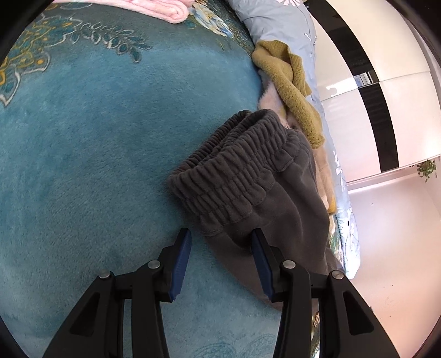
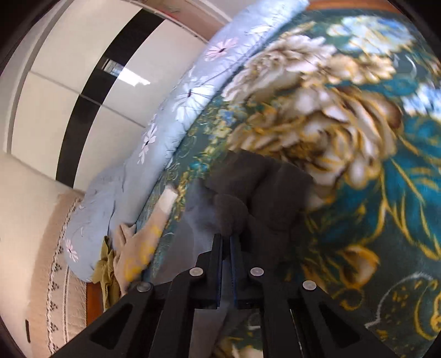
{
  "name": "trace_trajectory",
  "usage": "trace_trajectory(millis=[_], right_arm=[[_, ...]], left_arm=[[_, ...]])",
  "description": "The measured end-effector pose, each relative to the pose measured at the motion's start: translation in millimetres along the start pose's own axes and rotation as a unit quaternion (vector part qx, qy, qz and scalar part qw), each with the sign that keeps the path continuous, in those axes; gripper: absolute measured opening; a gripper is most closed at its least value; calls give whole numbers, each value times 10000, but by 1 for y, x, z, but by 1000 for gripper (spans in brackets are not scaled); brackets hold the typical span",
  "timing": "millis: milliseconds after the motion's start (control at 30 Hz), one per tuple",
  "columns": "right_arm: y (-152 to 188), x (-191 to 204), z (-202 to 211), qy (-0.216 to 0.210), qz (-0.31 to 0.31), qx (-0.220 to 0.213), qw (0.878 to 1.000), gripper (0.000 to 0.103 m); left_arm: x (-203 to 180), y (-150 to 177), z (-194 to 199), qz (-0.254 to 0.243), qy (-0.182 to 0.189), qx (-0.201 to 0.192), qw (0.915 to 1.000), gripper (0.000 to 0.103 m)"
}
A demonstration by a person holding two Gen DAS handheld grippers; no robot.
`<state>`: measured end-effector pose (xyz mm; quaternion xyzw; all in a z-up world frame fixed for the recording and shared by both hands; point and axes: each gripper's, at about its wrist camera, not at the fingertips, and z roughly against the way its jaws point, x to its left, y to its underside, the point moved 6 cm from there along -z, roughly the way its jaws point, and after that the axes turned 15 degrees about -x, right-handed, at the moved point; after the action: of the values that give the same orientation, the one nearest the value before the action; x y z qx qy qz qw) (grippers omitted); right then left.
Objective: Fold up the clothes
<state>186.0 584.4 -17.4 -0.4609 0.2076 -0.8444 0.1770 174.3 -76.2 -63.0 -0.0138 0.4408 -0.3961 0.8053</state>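
The dark grey sweatpants lie on the teal floral blanket of the bed, elastic waistband bunched toward the left tongs. Those tongs are spread apart, with the right finger touching the grey fabric and the left finger over bare blanket. The right tongs are clenched on a fold of the same grey cloth. An olive knit sweater lies beyond the waistband, against a light blue quilt.
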Motion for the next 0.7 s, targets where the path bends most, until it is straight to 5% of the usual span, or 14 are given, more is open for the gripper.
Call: trace_trajectory(millis=[367,433,467,533,700], right_arm=[[-12,4,22,276,601,-143,9977,10],[-10,-1,18,178,350,-122,9992,35],[-8,-1,14,128,262,-56,9996,62],[-3,-1,6,37,92,77,9999,65],[9,-8,-23,573,-71,277,9979,66]], left_arm=[[-22,-21,-36,305,83,-158,9994,46],[-20,-18,-30,379,116,-180,9991,48],[-18,-16,-24,430,144,-194,9988,49],[-11,-11,-9,533,195,-228,9981,50],[-13,-12,-14,544,137,-340,9978,51]])
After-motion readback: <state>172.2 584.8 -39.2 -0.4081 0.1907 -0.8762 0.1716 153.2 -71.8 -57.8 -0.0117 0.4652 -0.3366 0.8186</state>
